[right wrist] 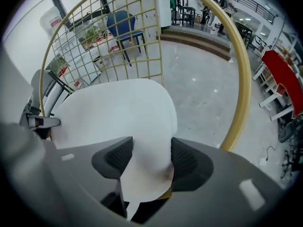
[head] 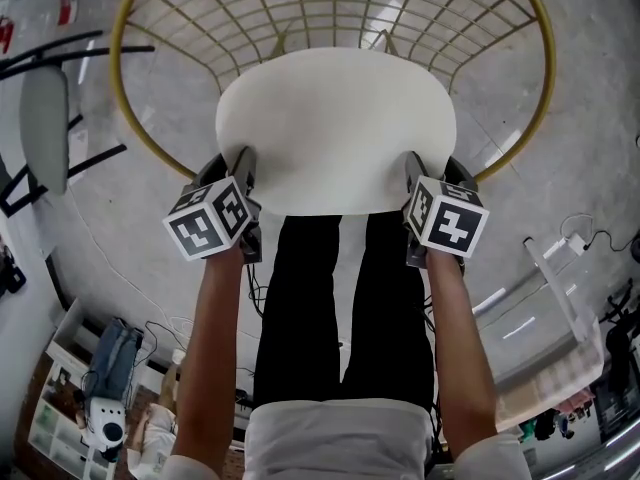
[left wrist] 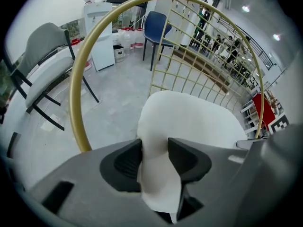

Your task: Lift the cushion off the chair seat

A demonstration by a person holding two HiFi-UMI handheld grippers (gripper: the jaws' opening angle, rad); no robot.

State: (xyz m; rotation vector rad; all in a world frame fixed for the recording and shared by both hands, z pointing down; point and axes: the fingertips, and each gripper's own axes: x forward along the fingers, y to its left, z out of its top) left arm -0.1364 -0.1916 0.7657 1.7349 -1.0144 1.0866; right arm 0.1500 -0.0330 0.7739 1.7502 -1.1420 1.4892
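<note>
A round white cushion (head: 335, 128) lies on the seat of a gold wire chair (head: 128, 118). My left gripper (head: 243, 160) holds the cushion's near left edge and my right gripper (head: 420, 165) holds its near right edge. In the left gripper view the cushion (left wrist: 189, 115) is pinched into a fold between the two dark pads of the left gripper (left wrist: 155, 155). In the right gripper view the cushion's rim (right wrist: 118, 112) bulges between the pads of the right gripper (right wrist: 151, 157), which press on both sides. The seat under the cushion is hidden.
The chair's gold hoop (left wrist: 75, 103) and wire back (right wrist: 118, 37) rise around the cushion. The person's black-trousered legs (head: 340, 298) stand at the near edge. A grey chair (head: 45, 128) stands left, a blue chair (left wrist: 158, 25) behind, and a clear box (head: 560, 318) right.
</note>
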